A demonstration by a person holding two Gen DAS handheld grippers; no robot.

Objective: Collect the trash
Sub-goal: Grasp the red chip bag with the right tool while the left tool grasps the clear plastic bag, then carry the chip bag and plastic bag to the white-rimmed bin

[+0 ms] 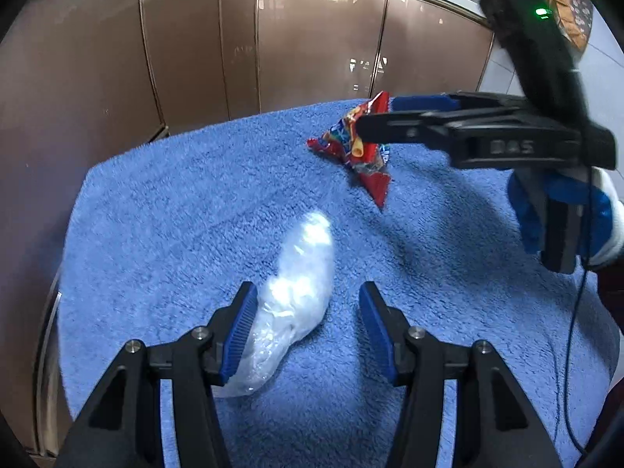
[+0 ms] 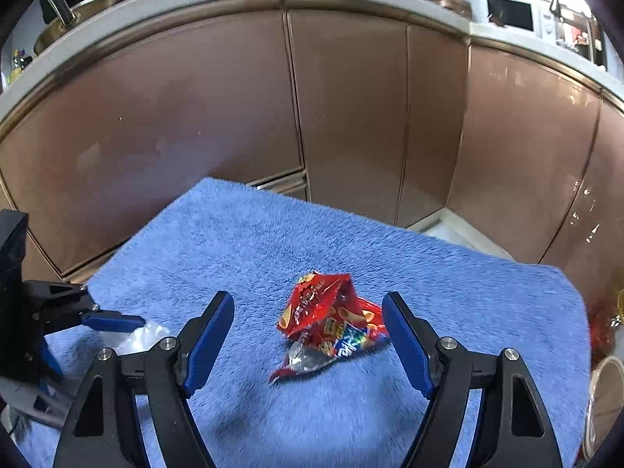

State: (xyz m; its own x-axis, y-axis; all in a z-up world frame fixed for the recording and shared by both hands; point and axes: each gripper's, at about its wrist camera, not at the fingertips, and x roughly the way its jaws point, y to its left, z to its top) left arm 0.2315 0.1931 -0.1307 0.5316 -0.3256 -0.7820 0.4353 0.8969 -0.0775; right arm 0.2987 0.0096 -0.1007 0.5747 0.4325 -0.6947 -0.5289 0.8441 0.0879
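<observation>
While both grippers hang over the blue towel [image 1: 195,202], each one has a piece of trash framed between its fingers. The left gripper [image 1: 308,329] is spread wide, and the clear plastic bag [image 1: 290,304] lies on the towel inside the gap, crowded toward the left finger: its crumpled lower end sits against that finger's blue pad [image 1: 240,335], while a bare strip of towel separates it from the right-hand pad. The bag runs lengthwise away from the camera, its far end reaching past the fingertips.

The right gripper [image 2: 308,337] is likewise spread apart, with nothing pinched. The red snack wrapper [image 2: 331,323] lies crumpled on the towel between its two fingers, nearer the right-hand pad [image 2: 405,343], which its lower corner nearly meets; whether they touch cannot be told. A wider stretch of towel lies between the wrapper and the left-hand finger. A silver inner lining shows at the wrapper's near end.

From the left wrist view, the right gripper reaches in from the right edge, its fingertips overlapping the wrapper, held by a gloved hand [image 1: 565,218]. The wrapper and the bag lie well apart. Brown cabinet doors [image 2: 351,117] stand behind the towel.
</observation>
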